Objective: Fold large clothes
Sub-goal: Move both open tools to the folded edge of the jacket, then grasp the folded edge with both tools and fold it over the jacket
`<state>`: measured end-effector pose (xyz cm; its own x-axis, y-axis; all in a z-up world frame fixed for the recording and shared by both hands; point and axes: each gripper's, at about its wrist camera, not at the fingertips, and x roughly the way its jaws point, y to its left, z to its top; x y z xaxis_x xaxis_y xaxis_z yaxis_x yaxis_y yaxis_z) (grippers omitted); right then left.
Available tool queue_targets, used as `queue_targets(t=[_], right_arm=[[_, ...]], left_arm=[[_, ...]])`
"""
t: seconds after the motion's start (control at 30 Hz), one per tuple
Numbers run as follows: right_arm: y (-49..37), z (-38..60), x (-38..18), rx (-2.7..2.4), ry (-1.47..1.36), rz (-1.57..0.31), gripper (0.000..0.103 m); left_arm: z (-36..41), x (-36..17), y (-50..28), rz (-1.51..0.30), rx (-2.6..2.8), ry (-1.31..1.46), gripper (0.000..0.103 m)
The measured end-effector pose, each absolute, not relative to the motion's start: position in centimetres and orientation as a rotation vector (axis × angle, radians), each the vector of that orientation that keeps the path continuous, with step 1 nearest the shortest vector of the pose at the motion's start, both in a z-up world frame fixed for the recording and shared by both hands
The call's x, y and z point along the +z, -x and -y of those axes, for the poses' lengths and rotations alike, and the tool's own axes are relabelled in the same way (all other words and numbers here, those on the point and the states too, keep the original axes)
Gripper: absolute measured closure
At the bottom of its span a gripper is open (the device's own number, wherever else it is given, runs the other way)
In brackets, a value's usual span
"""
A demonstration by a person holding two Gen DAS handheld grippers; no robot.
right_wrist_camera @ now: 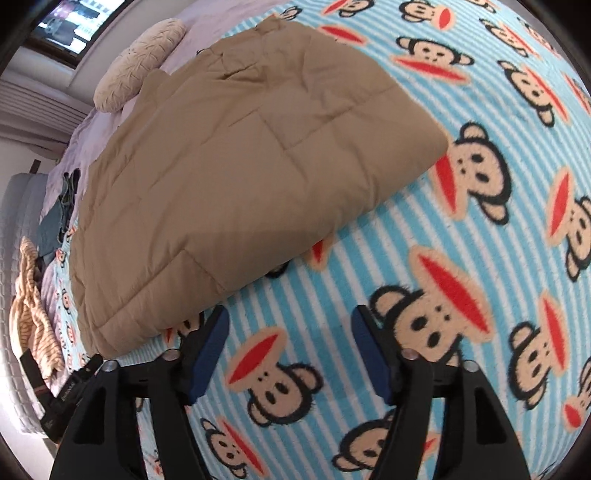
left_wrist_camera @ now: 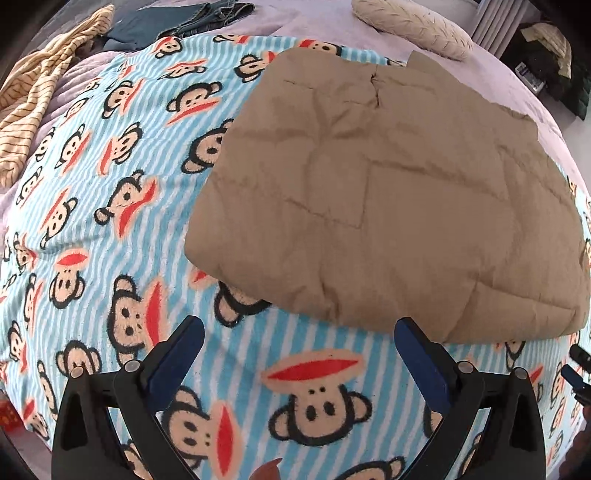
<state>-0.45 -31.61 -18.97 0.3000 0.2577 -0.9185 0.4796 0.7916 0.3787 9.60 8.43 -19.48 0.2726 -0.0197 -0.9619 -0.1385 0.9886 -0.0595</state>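
The tan quilted garment (left_wrist_camera: 388, 192) lies folded into a thick, roughly rectangular pad on a fleece blanket (left_wrist_camera: 110, 184) striped in blue and white and printed with monkey faces, which covers a bed with a lilac sheet (left_wrist_camera: 317, 22). In the left wrist view the garment fills the centre and right of the frame, its rounded near edge just above the left gripper (left_wrist_camera: 299, 332); in the right wrist view it takes up the upper left and centre, with one corner reaching down close to the right gripper (right_wrist_camera: 291, 321). The left gripper's fingers (left_wrist_camera: 177, 354) stand spread wide over bare blanket with nothing between them; the right-hand one sits close to the garment's near edge, though contact cannot be told. The right gripper's fingers (right_wrist_camera: 208, 350) are also apart and empty, over the blanket, the left-hand one beside the garment's lower corner. A cream textured pillow (left_wrist_camera: 413, 26) lies beyond the garment at the top of the left wrist view. In that view's upper left corner are a yellow striped cloth (left_wrist_camera: 40, 92) and some dark blue clothes (left_wrist_camera: 177, 22), bunched on the sheet. At the right edge of the left wrist view a small part of the other gripper shows.
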Motion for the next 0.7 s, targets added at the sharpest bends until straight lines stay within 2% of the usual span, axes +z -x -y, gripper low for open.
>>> queue_targets(t=[0.2, 0.4, 0.43, 0.47, 0.7], right_arm=[[0.2, 31.7, -19.9, -0.115, -0.796, -1.266, 0.020], [0.0, 31.9, -21.0, -0.056, -0.935, -1.228, 0.019], [0.1, 32.0, -21.1, -0.052, -0.953, -1.221, 0.015], [0.1, 32.0, -21.4, -0.043, -0.978, -1.218, 0.000], [-0.3, 32.3, -22.9, 0.008, -1.113, -1.192, 0.000]], left_arm=[[-8.3, -20.2, -9.5, -1.334, 0.079, 0.132, 0.000], [-9.2, -20.5, -9.0, -1.324, 0.004, 0.306, 0.000], [-9.3, -20.4, -8.9, -1.316, -0.002, 0.334, 0.000], [-9.4, -20.4, -8.8, -1.308, -0.007, 0.352, 0.000], [-10.0, -21.3, -9.0, -1.299, -0.089, 0.515, 0.000]])
